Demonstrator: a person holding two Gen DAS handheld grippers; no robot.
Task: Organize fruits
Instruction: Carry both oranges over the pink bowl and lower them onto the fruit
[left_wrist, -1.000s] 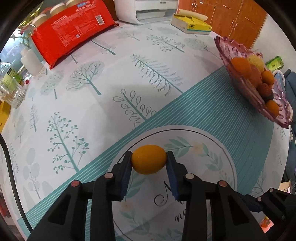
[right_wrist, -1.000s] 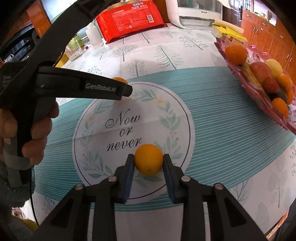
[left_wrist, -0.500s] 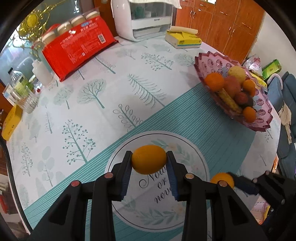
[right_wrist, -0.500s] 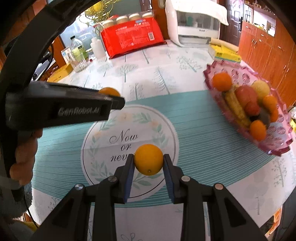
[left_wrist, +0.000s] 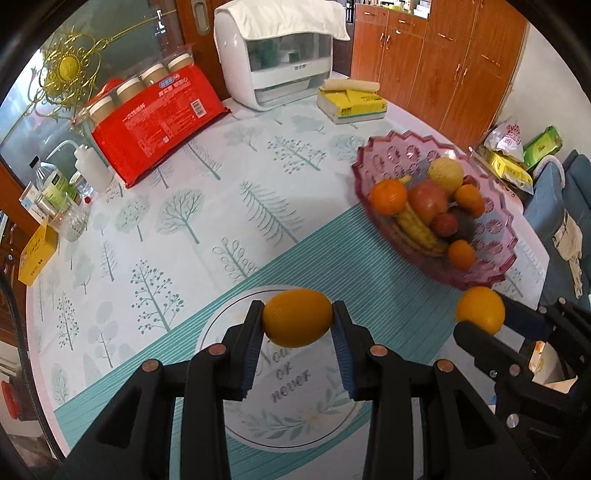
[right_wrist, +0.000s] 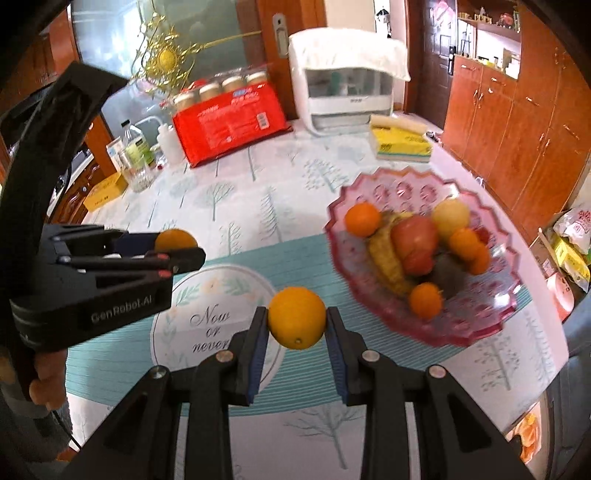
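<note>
My left gripper (left_wrist: 297, 323) is shut on an oval orange fruit (left_wrist: 297, 317), held in the air above the round "Now or never" print of the tablecloth. My right gripper (right_wrist: 296, 324) is shut on a round orange (right_wrist: 296, 317), also lifted off the table. In the left wrist view the right gripper (left_wrist: 480, 317) shows at the right edge with its orange (left_wrist: 480, 309). In the right wrist view the left gripper (right_wrist: 173, 247) sits at the left with its fruit (right_wrist: 175, 240). A pink glass fruit bowl (left_wrist: 391, 158) (right_wrist: 480, 328) holds several fruits to the right of both grippers.
At the back of the table stand a red package (left_wrist: 159, 118), a white appliance (left_wrist: 280, 66) and a yellow tissue pack (left_wrist: 354, 105). Bottles and a glass (left_wrist: 70, 221) crowd the left edge. Wooden cabinets (right_wrist: 517, 110) and bags (left_wrist: 509, 147) lie beyond the table's right side.
Both grippers have risen from the table with their fruits still held. The views now take in more of the table, and the fruit bowl has come fully into view.
</note>
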